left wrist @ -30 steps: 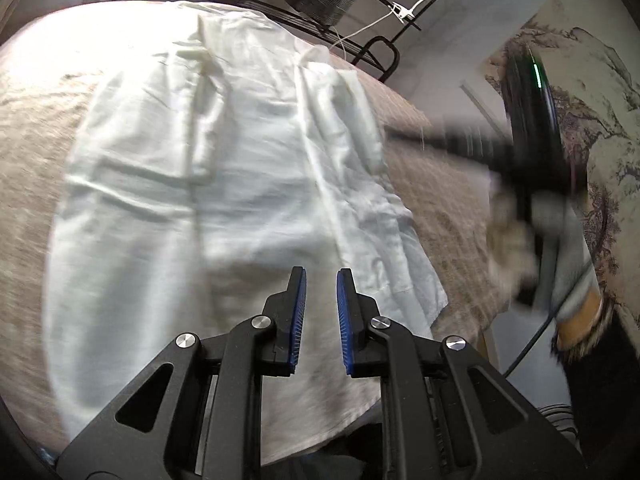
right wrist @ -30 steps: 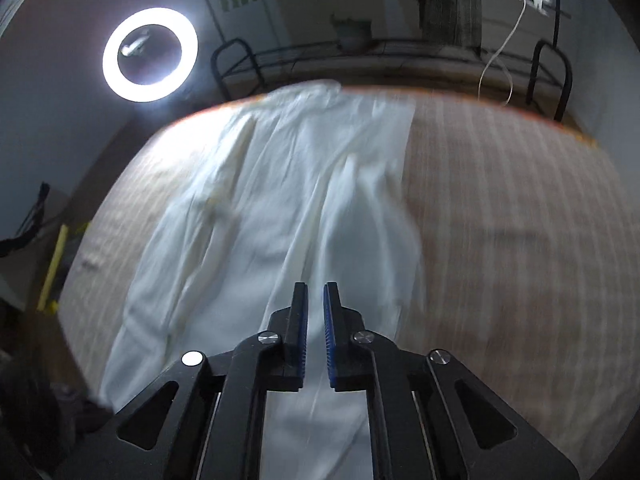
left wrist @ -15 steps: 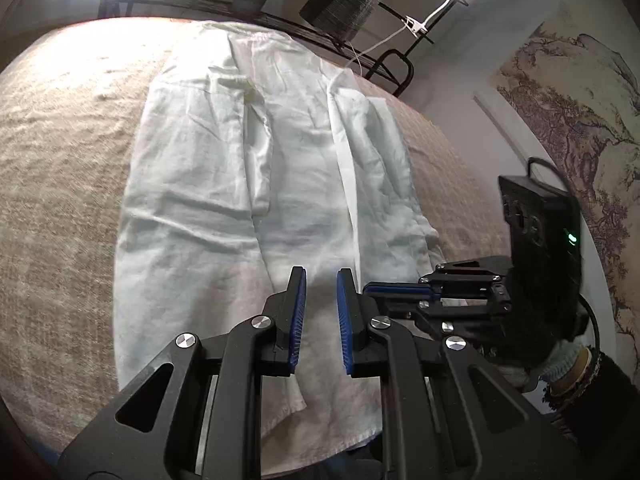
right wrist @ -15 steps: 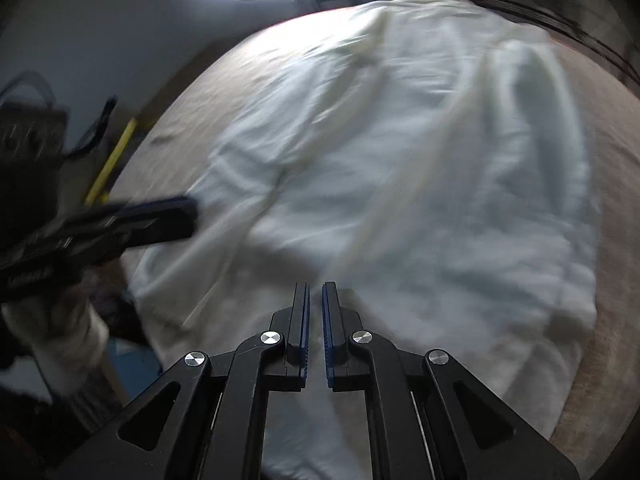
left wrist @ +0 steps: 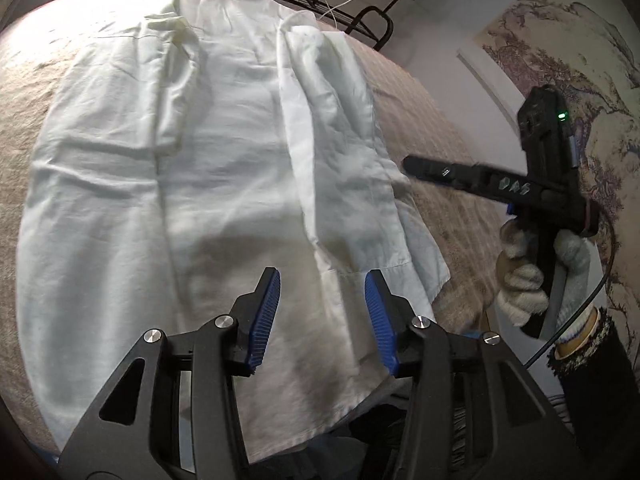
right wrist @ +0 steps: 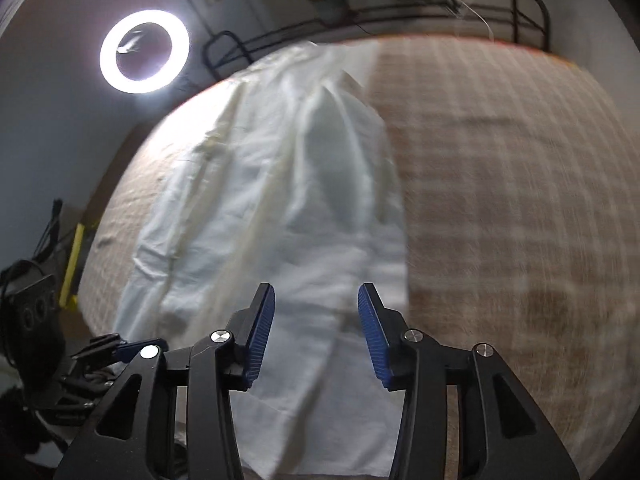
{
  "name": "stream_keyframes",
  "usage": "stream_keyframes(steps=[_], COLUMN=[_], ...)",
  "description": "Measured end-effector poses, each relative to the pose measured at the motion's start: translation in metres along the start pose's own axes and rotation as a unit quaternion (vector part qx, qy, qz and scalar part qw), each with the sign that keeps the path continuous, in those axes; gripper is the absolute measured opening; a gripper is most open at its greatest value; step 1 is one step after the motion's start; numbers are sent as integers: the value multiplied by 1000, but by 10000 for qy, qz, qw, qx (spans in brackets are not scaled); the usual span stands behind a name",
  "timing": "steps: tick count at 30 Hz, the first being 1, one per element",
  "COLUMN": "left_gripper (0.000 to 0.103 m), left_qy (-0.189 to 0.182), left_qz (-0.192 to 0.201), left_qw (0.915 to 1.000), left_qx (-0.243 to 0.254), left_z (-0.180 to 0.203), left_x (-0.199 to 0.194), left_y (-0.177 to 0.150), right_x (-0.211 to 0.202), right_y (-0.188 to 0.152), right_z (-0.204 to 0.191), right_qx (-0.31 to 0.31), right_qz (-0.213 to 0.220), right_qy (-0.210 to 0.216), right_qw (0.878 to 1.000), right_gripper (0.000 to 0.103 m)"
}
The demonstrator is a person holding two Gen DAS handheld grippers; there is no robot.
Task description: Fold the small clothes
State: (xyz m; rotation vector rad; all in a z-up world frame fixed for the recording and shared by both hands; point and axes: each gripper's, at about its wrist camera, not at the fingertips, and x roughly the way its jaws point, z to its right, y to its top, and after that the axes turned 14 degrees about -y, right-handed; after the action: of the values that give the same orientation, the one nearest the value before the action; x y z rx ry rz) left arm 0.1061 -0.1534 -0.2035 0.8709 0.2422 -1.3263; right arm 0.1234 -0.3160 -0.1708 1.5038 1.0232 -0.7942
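Note:
A white garment [left wrist: 208,168] lies spread flat on a beige checked cloth, with a folded strip along its right side. It also shows in the right wrist view [right wrist: 288,216]. My left gripper [left wrist: 322,312] is open and empty, above the garment's near hem. My right gripper [right wrist: 316,328] is open and empty, above the near right part of the garment. The right gripper also shows in the left wrist view [left wrist: 420,168], held by a gloved hand beside the garment's right edge. The left gripper shows at the lower left of the right wrist view [right wrist: 104,350].
The beige checked cloth [right wrist: 500,200] covers the surface right of the garment. A ring light [right wrist: 144,56] glows at the far left. A black metal rack [left wrist: 360,12] stands behind the far edge. A landscape painting [left wrist: 580,60] hangs on the right wall.
Both grippers have opened from shut. The right gripper has swung back to the garment's right side, and the left has moved closer over the near hem.

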Motion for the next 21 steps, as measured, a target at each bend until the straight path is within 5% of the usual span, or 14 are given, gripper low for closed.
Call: stream_keyframes(steps=[6, 8, 9, 18, 20, 21], left_gripper=[44, 25, 5, 2, 2, 2], left_qy=[476, 344, 263, -136, -202, -239], left_qz=[-154, -27, -103, -48, -43, -34], left_qw=[9987, 9994, 9995, 9982, 9975, 9971], left_qx=[130, -56, -143, -578, -672, -716], left_z=[-3, -10, -14, -33, -33, -33], left_x=[21, 18, 19, 14, 14, 13], left_y=[2, 1, 2, -2, -2, -2], right_x=[31, 34, 35, 31, 28, 28], right_y=[-4, -6, -6, -26, -29, -30], right_z=[-14, -9, -9, -9, -18, -20], right_qx=[-312, -275, -248, -104, -352, -425], right_qz=[-403, -443, -438, -625, -522, -577], right_qy=[-274, -276, -251, 166, -25, -49], right_qw=[9983, 9983, 9984, 9979, 9980, 9974], right_gripper=[41, 35, 29, 27, 0, 1])
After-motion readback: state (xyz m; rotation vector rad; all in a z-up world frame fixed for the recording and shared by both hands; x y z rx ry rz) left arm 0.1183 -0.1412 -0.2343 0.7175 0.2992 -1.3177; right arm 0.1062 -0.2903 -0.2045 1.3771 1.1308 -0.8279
